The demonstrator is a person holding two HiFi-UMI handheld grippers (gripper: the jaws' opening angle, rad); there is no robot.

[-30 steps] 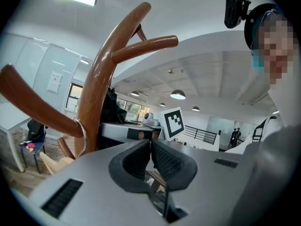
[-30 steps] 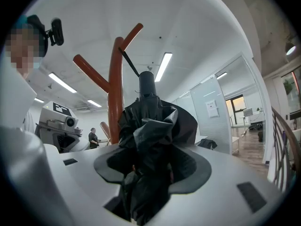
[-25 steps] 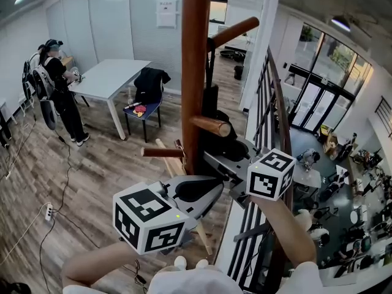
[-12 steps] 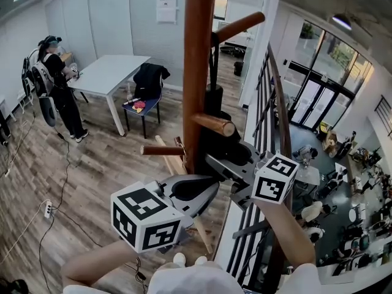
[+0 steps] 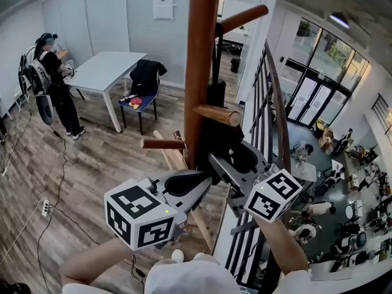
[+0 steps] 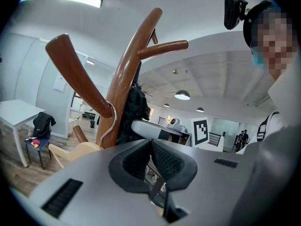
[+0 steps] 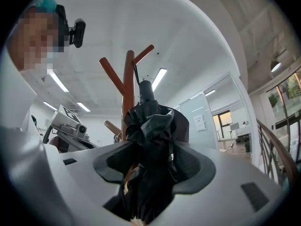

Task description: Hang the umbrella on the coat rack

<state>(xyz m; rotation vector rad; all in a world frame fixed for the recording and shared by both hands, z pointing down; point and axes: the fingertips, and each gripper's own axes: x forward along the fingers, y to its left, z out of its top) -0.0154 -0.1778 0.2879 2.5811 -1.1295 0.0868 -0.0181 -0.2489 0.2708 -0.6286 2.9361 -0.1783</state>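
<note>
The brown wooden coat rack [image 5: 199, 72] stands right in front of me, pegs sticking out at several heights. A folded black umbrella [image 5: 215, 112] stands upright against its far side. My right gripper [image 5: 219, 159] is shut on the umbrella [image 7: 150, 140]; the bunched fabric fills its jaws and the tip [image 7: 145, 86] points up beside the pole [image 7: 128, 93]. My left gripper [image 5: 208, 179] sits just left of the pole's base, and its pads [image 6: 141, 160] are pressed together with nothing clearly between them. A metal hook [image 6: 110, 121] hangs over a lower peg.
A light wooden hanger [image 5: 173, 159] hangs from the low left peg. A stair railing [image 5: 275, 103] runs close on the right with a lower floor beyond. A white table [image 5: 104, 69], a chair with a black jacket [image 5: 146, 78] and a person [image 5: 52, 72] stand at the far left.
Both grippers sit a little lower in the head view; the right one has drifted right. The umbrella stays in the right gripper's hold, next to the pole.
</note>
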